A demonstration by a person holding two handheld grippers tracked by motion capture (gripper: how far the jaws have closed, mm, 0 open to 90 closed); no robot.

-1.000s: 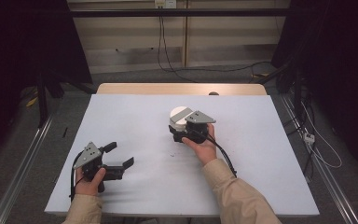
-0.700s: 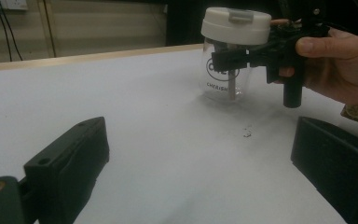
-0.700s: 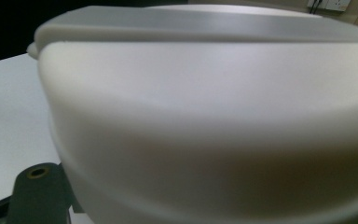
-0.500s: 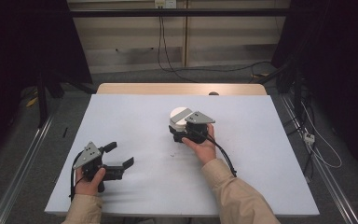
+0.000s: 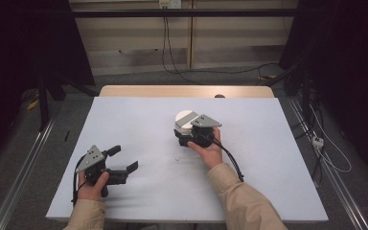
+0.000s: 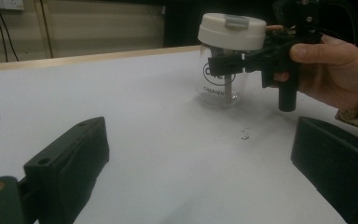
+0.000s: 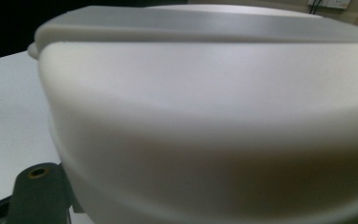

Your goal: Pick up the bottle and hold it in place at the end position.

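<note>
White sheeting covers the surface (image 5: pixel 139 124), with a strip of bare wood along its far edge and dark floor, cables and rails around it.

At centre, the right gripper (image 5: pixel 186 138) is clamped on the jar (image 5: pixel 184 120): from the left gripper view its black jaws reach in from the right and pinch the clear glass body just under the lid (image 6: pixel 231 31). The right hand (image 5: pixel 210 151) wraps the handle from the near side, thumb on top, with the beige sleeve (image 5: pixel 242 201) running back toward the near right edge. This gripper lies roughly level, pointing left and slightly away.

Near the front left corner, the left gripper (image 5: pixel 124 159) has its jaws well apart with nothing between them (bare sheet shows in the gap). The left hand (image 5: pixel 92 184) grips it from below, and it points right, toward the jar, well apart from it.

Upright at the middle of the surface, the jar is a short clear glass with dark printed lettering on its side and a broad off-white lid bearing a grey tab on top. Close up, the right gripper view has the lid's rounded side right against the camera. Some small dark specks (image 6: pixel 245 136) lie on the sheet just in front of the jar.
</note>
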